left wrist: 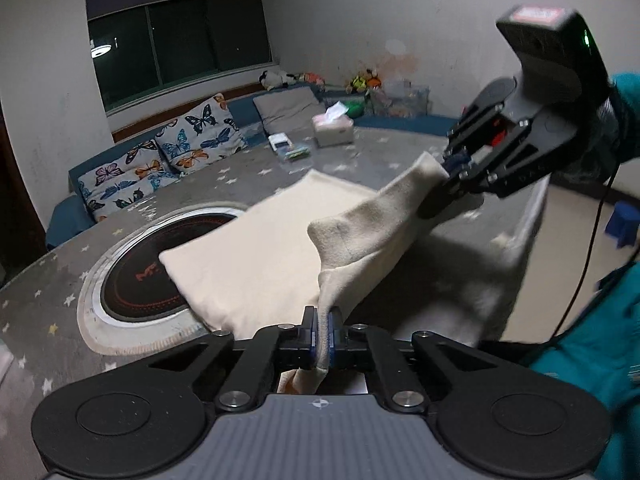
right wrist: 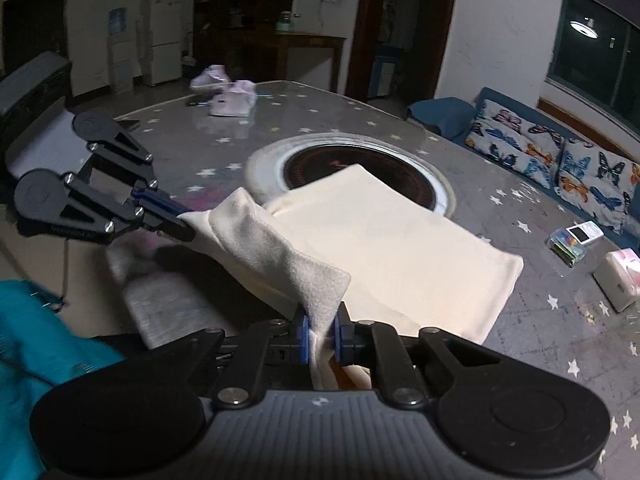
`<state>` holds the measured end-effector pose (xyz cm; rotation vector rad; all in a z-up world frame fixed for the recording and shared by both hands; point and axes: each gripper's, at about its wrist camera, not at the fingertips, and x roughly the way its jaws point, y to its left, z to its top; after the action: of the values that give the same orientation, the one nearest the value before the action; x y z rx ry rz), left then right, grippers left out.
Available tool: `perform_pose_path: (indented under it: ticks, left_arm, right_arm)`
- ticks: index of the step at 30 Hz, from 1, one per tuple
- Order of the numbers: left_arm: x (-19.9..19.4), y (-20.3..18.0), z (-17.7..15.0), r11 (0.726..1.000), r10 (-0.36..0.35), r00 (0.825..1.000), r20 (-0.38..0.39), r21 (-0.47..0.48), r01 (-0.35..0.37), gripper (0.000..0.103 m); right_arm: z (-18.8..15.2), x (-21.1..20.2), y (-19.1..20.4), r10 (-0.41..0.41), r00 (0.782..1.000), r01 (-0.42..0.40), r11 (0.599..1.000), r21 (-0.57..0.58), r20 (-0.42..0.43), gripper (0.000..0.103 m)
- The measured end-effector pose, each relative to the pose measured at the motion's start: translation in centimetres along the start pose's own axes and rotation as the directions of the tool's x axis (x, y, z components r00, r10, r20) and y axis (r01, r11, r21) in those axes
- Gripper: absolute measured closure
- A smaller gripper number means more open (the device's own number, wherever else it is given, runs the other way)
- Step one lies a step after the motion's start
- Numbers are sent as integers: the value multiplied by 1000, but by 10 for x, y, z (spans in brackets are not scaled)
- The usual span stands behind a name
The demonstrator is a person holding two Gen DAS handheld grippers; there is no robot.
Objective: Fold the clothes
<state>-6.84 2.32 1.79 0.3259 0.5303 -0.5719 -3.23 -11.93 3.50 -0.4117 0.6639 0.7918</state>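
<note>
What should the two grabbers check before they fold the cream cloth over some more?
1. Left gripper pinching the cream cloth: ok.
2. Right gripper pinching the cloth's near edge: ok.
3. Edge between both grippers lifted off the table: ok.
4. Far part of the cloth lying flat: ok, though it overlaps the round cooktop.
5. Tissue box clear of the cloth: ok.
6. Corners lined up evenly: cannot tell.

Open star-patterned tabletop [right wrist: 320, 128] lies between the cream cloth [right wrist: 384, 240] and a far pink tissue pack [right wrist: 234, 104]. Obstacles: round inset cooktop [right wrist: 320, 168] partly under the cloth; tissue box [right wrist: 618, 280] and small packets [right wrist: 572, 242] well apart on one side
</note>
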Motion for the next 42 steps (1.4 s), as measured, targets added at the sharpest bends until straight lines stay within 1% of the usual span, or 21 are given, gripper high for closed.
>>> perform_pose_path:
  ticks: [3, 5, 6, 11, 16, 21, 27, 29, 33, 36, 37, 39, 42]
  left_arm:
    - [-14, -2, 5, 1000, 6, 1000, 24, -5, -6, 97]
    - [-22, -4, 8, 1000, 11, 999, 40, -9, -11, 97]
    - [-20, -3, 11, 1000, 20, 999, 47, -7, -20, 97]
    - [-1, 12, 29, 998, 57, 996, 74, 0, -57, 97]
    - [29, 42, 48, 997, 76, 994, 76, -24, -75, 97]
    - [73, 74, 65, 994, 107, 993, 41, -29, -106, 98]
    - [136, 100, 72, 990, 138, 990, -40, -37, -140, 98]
    - [156, 108, 74, 988, 148, 987, -68, -39, -151, 98]
    - [187, 121, 70, 984, 152, 980, -128, -77, -163, 97]
    - [204, 127, 65, 979, 156, 974, -166, -102, -174, 97]
    - [207, 128, 65, 978, 158, 972, -173, -109, -178, 96]
    - [212, 130, 64, 976, 163, 970, -181, -118, -186, 94]
    - [216, 130, 64, 972, 171, 968, -186, -129, -196, 92]
  right_arm:
    - [1, -20, 11, 21, 1000, -21, 1000, -22, -1, 93]
    - [5, -26, 14, 20, 1000, -19, 999, -33, 2, 93]
    - [8, -26, 13, 13, 1000, -13, 999, -36, 6, 93]
    - [26, -18, -5, -31, 999, 32, 999, -40, 30, 94]
    - [46, 8, -34, -53, 998, 54, 998, -39, 23, 94]
    - [65, 44, -71, -69, 998, 69, 997, -24, -3, 94]
    - [72, 96, -108, -80, 994, 81, 997, 1, -75, 94]
    - [70, 113, -117, -88, 992, 90, 996, 21, -94, 94]
    - [62, 145, -132, -104, 986, 113, 991, 68, -128, 93]
    - [56, 160, -139, -122, 983, 138, 984, 112, -140, 90]
    - [54, 163, -142, -131, 982, 149, 981, 127, -139, 84]
    - [51, 165, -146, -150, 980, 170, 973, 159, -130, 82]
    - [49, 164, -152, -179, 976, 200, 960, 195, -121, 73]
